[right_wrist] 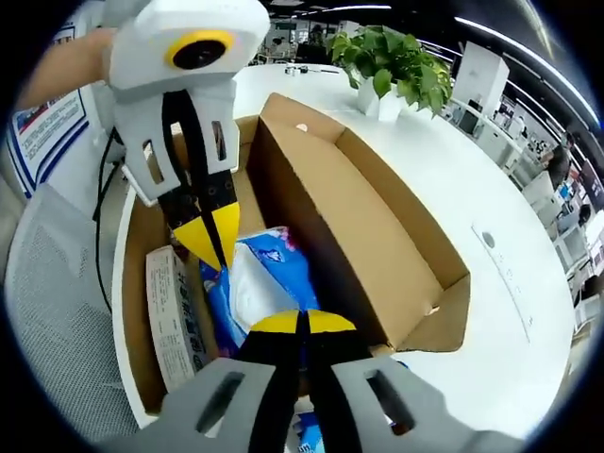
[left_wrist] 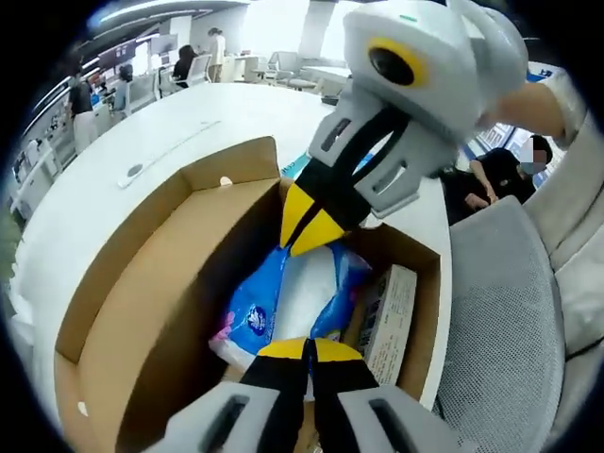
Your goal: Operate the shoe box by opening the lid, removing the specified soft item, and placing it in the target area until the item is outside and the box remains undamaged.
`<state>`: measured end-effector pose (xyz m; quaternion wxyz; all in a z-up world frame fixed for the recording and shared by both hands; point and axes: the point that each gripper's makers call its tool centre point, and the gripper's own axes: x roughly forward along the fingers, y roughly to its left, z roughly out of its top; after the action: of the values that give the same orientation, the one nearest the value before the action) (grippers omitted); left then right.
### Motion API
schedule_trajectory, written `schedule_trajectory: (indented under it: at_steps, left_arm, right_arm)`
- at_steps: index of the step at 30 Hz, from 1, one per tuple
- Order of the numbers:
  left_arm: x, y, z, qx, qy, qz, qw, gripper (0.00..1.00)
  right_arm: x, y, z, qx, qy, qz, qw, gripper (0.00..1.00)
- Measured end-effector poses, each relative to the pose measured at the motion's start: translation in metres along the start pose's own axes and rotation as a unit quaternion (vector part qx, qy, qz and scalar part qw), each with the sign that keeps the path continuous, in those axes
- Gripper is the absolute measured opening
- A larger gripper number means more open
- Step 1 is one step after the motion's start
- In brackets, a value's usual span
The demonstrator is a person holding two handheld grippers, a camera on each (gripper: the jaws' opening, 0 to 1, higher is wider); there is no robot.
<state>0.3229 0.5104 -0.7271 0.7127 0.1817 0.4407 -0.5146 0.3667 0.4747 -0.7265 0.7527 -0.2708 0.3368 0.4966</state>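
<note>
An open cardboard shoe box (left_wrist: 170,283) (right_wrist: 359,217) lies on a white round table (left_wrist: 113,189), its lid folded back. Inside lies a blue and white soft pack (left_wrist: 283,297) (right_wrist: 269,274), with a small printed carton (left_wrist: 389,321) (right_wrist: 173,316) beside it. My left gripper (left_wrist: 307,347) (right_wrist: 215,247) is shut, its yellow tips at one end of the pack. My right gripper (right_wrist: 300,323) (left_wrist: 300,236) is shut too, its tips at the opposite end. Whether either one pinches the wrapper I cannot tell.
A grey mesh chair (left_wrist: 500,311) (right_wrist: 47,311) stands close against the table's edge by the box. A potted plant (right_wrist: 387,57) sits on the table beyond the box. People sit at desks in the background. A hand (left_wrist: 528,94) holds the right gripper.
</note>
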Motion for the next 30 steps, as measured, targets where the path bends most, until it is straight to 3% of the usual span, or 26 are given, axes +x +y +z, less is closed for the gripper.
schedule_trajectory:
  at_steps: [13,30]
  left_arm:
    - [-0.026,-0.003,0.008,-0.008,-0.016,0.023,0.9996,0.0]
    - [-0.069,-0.015,0.03,-0.005,-0.029,0.06,0.9978,0.0]
  right_arm:
    - [-0.018,0.001,0.021,0.004,-0.032,-0.005,0.9995,0.0]
    - [-0.057,0.007,0.055,-0.003,-0.071,-0.003,0.9974,0.0]
